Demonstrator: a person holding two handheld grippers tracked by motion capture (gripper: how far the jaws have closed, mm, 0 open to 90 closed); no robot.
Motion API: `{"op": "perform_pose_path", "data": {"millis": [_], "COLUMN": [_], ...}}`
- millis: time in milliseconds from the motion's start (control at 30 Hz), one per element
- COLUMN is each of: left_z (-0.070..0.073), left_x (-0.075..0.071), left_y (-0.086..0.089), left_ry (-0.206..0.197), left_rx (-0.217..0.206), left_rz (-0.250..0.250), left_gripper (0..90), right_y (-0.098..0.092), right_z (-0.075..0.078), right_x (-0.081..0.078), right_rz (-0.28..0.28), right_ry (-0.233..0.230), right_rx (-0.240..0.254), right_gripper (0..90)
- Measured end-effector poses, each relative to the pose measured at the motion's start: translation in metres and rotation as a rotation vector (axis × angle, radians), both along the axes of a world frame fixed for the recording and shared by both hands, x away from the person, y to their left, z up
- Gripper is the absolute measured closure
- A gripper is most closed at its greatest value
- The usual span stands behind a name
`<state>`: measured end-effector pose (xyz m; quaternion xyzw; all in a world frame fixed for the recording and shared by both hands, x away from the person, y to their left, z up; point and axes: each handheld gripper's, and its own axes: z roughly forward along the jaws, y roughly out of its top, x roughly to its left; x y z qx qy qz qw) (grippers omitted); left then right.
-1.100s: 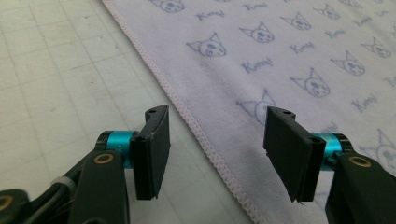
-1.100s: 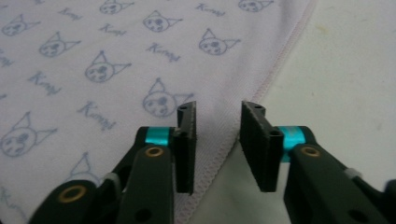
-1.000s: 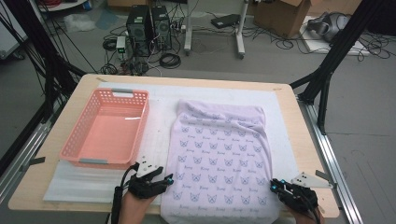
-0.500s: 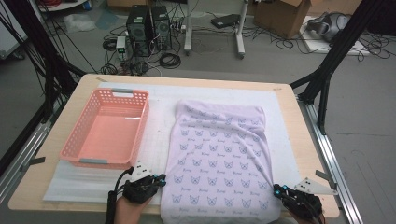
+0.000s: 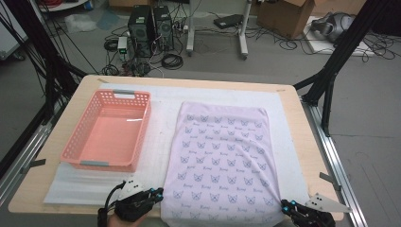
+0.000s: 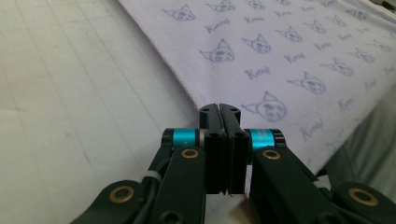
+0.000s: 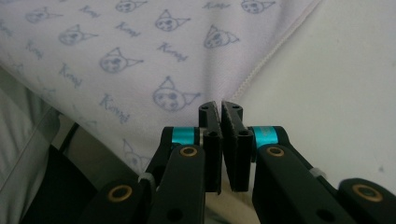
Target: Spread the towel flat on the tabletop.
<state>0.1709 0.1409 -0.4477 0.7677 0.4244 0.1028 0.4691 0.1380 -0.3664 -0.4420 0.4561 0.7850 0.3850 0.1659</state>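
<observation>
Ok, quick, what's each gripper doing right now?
Left gripper: shut on the near left edge of the towel.
Right gripper: shut on the towel's near right edge.

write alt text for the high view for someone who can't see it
A lilac towel printed with cat faces lies flat on a white mat on a wooden table, each near corner pinched by a hand-held gripper: left gripper, right gripper. An empty pink basket sits left of it.
</observation>
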Motion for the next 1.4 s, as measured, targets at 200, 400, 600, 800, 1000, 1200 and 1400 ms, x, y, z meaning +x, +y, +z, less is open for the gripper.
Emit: {"op": "perform_pose_path", "data": {"millis": [200,400,600,800,1000,1200,1400], "left_z": [0.0,0.004,0.001,0.005,0.009,0.005,-0.001], "left_x": [-0.006,0.015,0.029,0.033,0.044,0.074,0.109], "left_y": [-0.002,-0.002,-0.01,-0.006,-0.006,-0.011,-0.019], "left_ry": [-0.023,-0.074,-0.078,-0.102,-0.114,-0.075,-0.027], "left_rx": [0.014,-0.066,-0.065,-0.078,-0.086,-0.065,-0.044], "left_rz": [-0.031,0.023,0.023,0.03,0.015,0.009,0.031], "left_gripper": [79.8,52.4,51.4,48.8,42.6,45.8,46.7], "right_y": [-0.007,-0.009,0.008,0.001,-0.008,-0.005,0.002], "right_z": [0.004,0.003,-0.011,-0.004,0.001,0.001,0.003], "right_x": [-0.004,0.015,0.042,0.029,0.035,0.056,0.07], "right_rz": [-0.05,-0.137,-0.122,-0.102,-0.138,-0.179,-0.167], "right_ry": [0.001,-0.068,-0.039,-0.02,-0.065,-0.095,-0.105], "right_rx": [0.018,0.047,-0.009,-0.075,0.003,0.027,0.019], "right_gripper": [68.6,62.1,67.7,88.2,61.5,58.1,57.3]}}
